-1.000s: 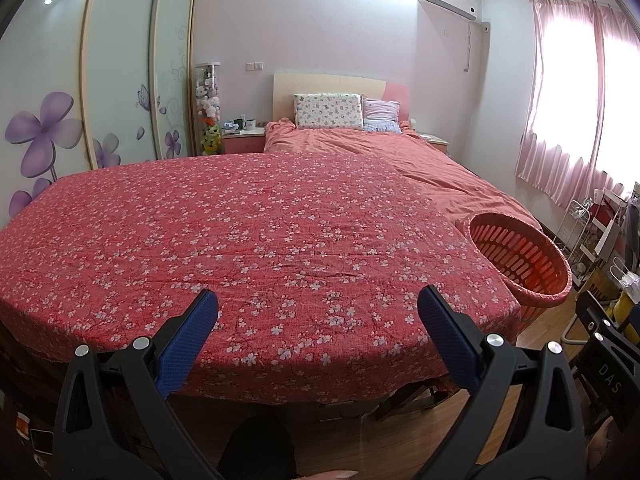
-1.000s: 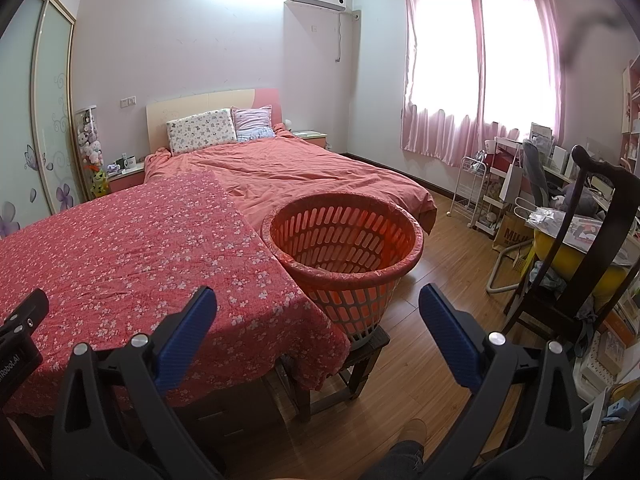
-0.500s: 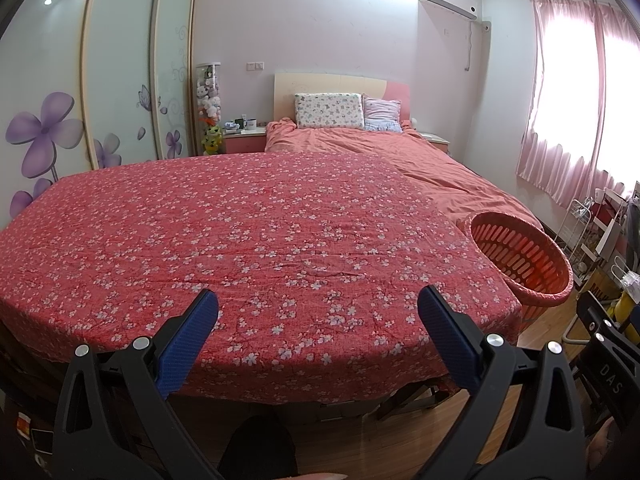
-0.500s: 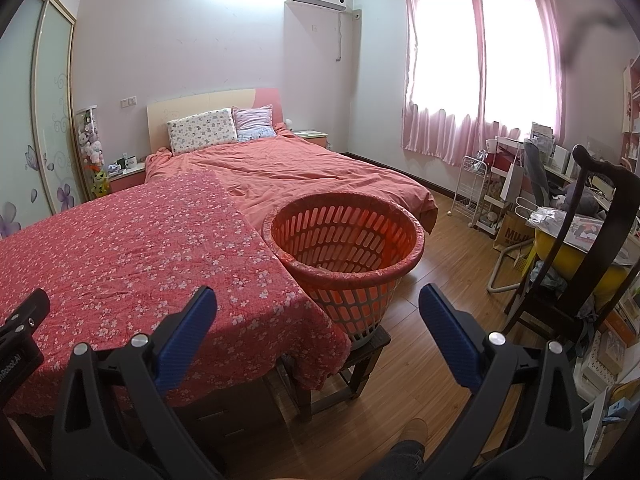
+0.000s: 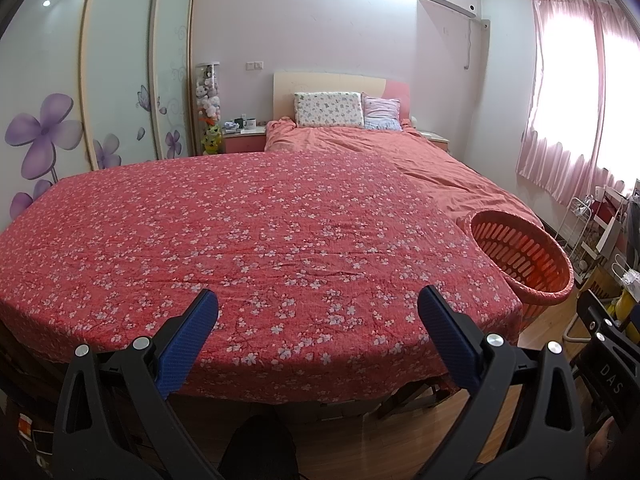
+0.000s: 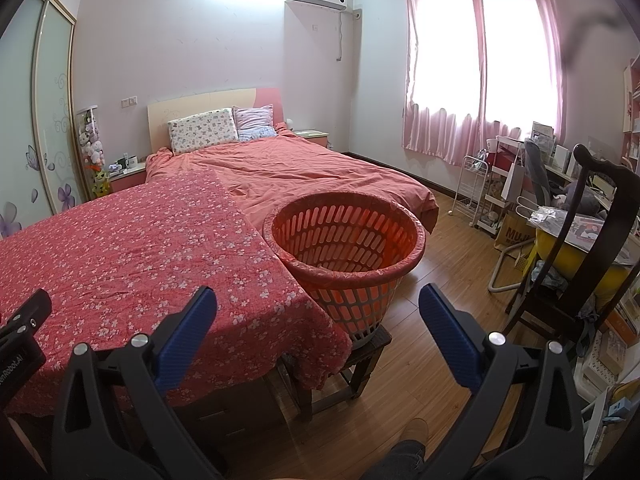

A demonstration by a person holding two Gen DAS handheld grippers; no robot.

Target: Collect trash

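An orange slatted basket [image 6: 348,240] stands on a dark wooden stool [image 6: 360,364] beside the right end of a table covered by a red floral cloth [image 5: 248,240]. The left wrist view shows the same basket [image 5: 524,260] at the table's right edge. My left gripper [image 5: 318,312] hangs open over the near edge of the cloth, holding nothing. My right gripper [image 6: 318,312] is open in front of the basket, its jaws wide apart and bare. No loose trash shows on the cloth in either view.
A bed [image 6: 304,168] with pillows lies behind the table. A dark wooden chair [image 6: 580,264], a white rack [image 6: 476,192] and a cluttered desk stand at the right. Sliding wardrobe doors [image 5: 120,80] line the left wall. Wooden floor [image 6: 440,264] is open right of the basket.
Both views shifted only slightly; the basket sits a little further left in the right wrist view. Both grippers stayed open.
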